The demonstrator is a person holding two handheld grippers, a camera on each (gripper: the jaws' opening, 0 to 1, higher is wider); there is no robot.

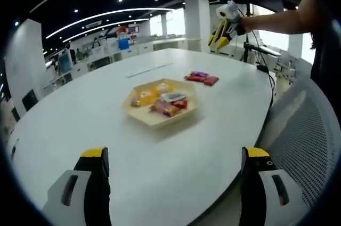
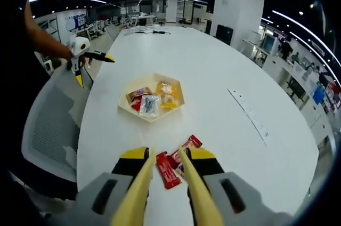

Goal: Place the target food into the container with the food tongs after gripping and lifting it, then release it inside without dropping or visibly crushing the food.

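Open-plan office with ceiling spotlights, pillars and desks beyond. Long white oval surface [image 2: 224, 93] running ahead of both cameras; mesh chair [image 2: 50, 124] pulled up at its edge, on the left of the right hand-held gripper.

Hexagonal pale container [image 2: 128, 110] well ahead of the right hand-held gripper [image 2: 169, 175], already holding several wrapped snacks [image 2: 151, 102]. Same container [image 1: 139, 115] straight ahead of the left hand-held gripper [image 1: 176, 183], in the middle distance.

Right hand-held gripper clamped on yellow food tongs [image 2: 165, 188], the two arms pinched between the jaws and reaching forward. Tong tips parted slightly, hovering over loose red-wrapped packets [image 2: 169, 171], the target food, lying just ahead on the surface. Contact with the packets hard to judge; no packet visibly lifted. Same gripper visible in the left view, held up at far right [image 1: 225, 27] by a bare arm.

Left hand-held gripper wide open, holding nothing, jaws apart above bare surface.

Task judged to be at the approach: tongs in hand and over the food. Gripping, lifting, carrying forward to the container and gentle release all left to do.
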